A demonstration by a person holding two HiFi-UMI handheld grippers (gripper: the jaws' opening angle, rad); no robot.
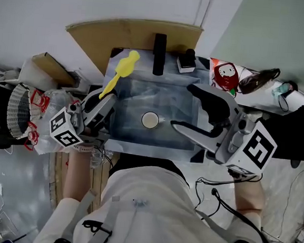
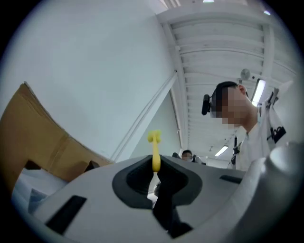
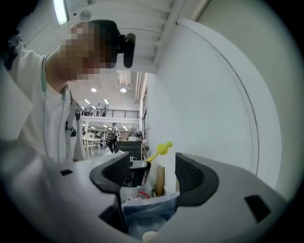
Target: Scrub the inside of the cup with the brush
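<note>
A small pale cup stands open-topped in the middle of the sink, which is lined with bluish plastic. My left gripper hangs over the sink's left rim, shut on the handle of a yellow brush whose head points up and away toward the back wall. In the left gripper view the brush rises from between the closed left gripper. My right gripper hovers above the sink's right side, open and empty. The right gripper view shows the right gripper with the brush beyond it.
A black faucet rises at the sink's back edge, in front of a leaning cardboard sheet. A small dark dispenser and a red-and-white packet sit at the back right. Plastic bags crowd the left.
</note>
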